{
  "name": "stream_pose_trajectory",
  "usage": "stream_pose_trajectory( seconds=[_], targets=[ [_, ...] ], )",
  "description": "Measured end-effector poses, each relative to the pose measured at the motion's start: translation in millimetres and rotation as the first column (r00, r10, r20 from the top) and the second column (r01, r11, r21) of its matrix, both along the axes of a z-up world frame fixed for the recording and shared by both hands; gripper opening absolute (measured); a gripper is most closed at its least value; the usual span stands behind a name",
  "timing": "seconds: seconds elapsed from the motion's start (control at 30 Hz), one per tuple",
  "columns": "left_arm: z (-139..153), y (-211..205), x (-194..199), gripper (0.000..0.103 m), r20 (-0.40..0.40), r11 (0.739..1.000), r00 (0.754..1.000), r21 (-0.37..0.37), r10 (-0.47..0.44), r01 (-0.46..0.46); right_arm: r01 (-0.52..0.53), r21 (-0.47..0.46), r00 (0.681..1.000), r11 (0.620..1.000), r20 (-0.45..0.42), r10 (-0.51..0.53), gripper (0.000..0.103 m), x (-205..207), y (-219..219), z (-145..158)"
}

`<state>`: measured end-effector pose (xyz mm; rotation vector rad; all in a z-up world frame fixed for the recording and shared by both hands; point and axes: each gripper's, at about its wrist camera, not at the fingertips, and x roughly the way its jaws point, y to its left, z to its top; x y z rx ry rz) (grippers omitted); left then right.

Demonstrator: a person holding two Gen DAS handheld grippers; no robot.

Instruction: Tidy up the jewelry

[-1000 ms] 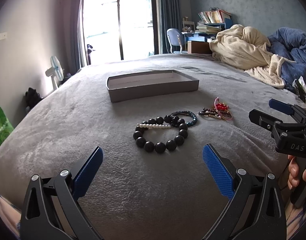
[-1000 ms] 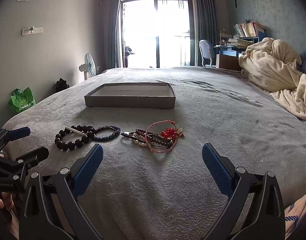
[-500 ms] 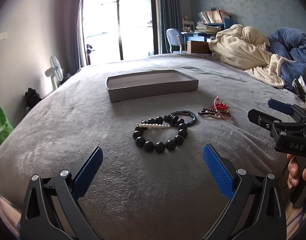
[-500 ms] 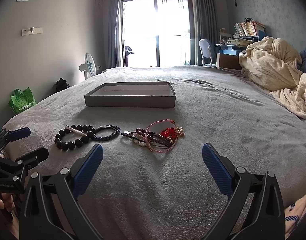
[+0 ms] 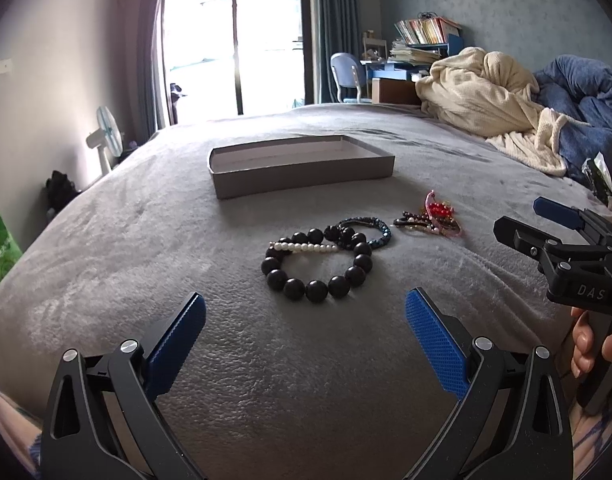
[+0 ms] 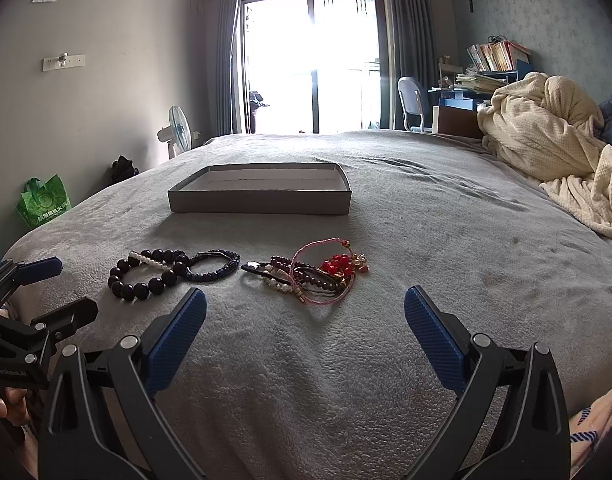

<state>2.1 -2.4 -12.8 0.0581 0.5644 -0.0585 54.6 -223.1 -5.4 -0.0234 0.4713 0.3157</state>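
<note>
A bracelet of large dark beads (image 5: pixel 348 276) (image 6: pixel 139 284) lies on the grey bed cover, with a white pearl strand (image 5: pixel 306 247) (image 6: pixel 149 259) across it and a dark blue beaded bracelet (image 5: pixel 376 229) (image 6: pixel 215 266) beside it. To the right lies a tangle of red, pink and maroon bracelets (image 5: pixel 434 218) (image 6: pixel 318 274). An open grey box (image 5: pixel 301 176) (image 6: pixel 261 200) stands behind them. My left gripper (image 5: pixel 306 328) is open and empty, short of the dark beads. My right gripper (image 6: pixel 306 328) is open and empty, short of the tangle.
A heap of cream blanket (image 5: pixel 494 104) (image 6: pixel 546 136) and blue bedding (image 5: pixel 586 104) lies at the right of the bed. The right gripper shows at the right edge of the left wrist view (image 5: pixel 542 222). A fan (image 6: pixel 177 128) and a green bag (image 6: pixel 43 200) stand left of the bed.
</note>
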Motion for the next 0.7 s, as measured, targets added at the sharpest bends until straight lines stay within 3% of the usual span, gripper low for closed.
stream_pose_trajectory(
  seconds=[0.7],
  targets=[
    [-0.7,-0.1,1.3,0.099,0.0,1.0,1.0,0.003,0.007,-0.007,0.018,0.015,1.0,1.0,-0.017,-0.018,0.098,4.8,-4.0,-3.3]
  ],
)
